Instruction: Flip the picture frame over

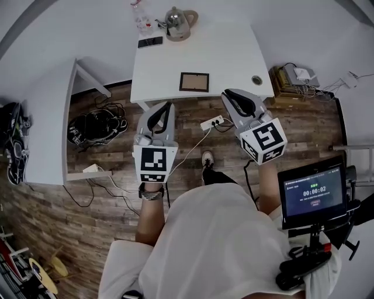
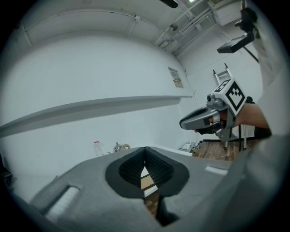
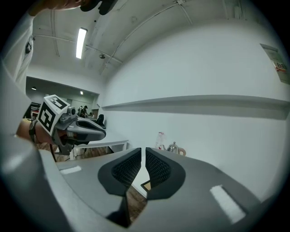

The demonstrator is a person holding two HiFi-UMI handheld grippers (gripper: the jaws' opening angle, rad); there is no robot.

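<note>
We list the scene as follows.

1. Picture frame (image 1: 194,82): we find it lying flat on the white table (image 1: 234,52), close to the table's near edge. It has a dark border round a brown panel. Neither gripper touches it.

2. Left gripper (image 1: 168,105): we see it held over the wooden floor (image 1: 193,146), short of the table and pointing toward it. In the left gripper view its ribbed pads (image 2: 158,165) meet at the tips, so we record it as closed, with nothing held. The frame shows past them, through the gap lower down.

3. Right gripper (image 1: 227,93): in the head view its tips show at the table's near edge, to the right of the frame and apart from it. In the right gripper view we note a narrow slit running the whole length between the pads (image 3: 158,167), so they stand slightly parted, with nothing between them.

4. Far end of the table: we count a metal kettle (image 1: 177,23), a clear bottle (image 1: 140,17) and a dark phone (image 1: 151,42), all well apart from the frame. A round cable hole (image 1: 257,80) sits near the table's right corner.

5. Floor: a white power strip (image 1: 211,122) lies between the grippers, with cables.

6. Right of the person: we note a lit screen (image 1: 312,190) on a stand.
</note>
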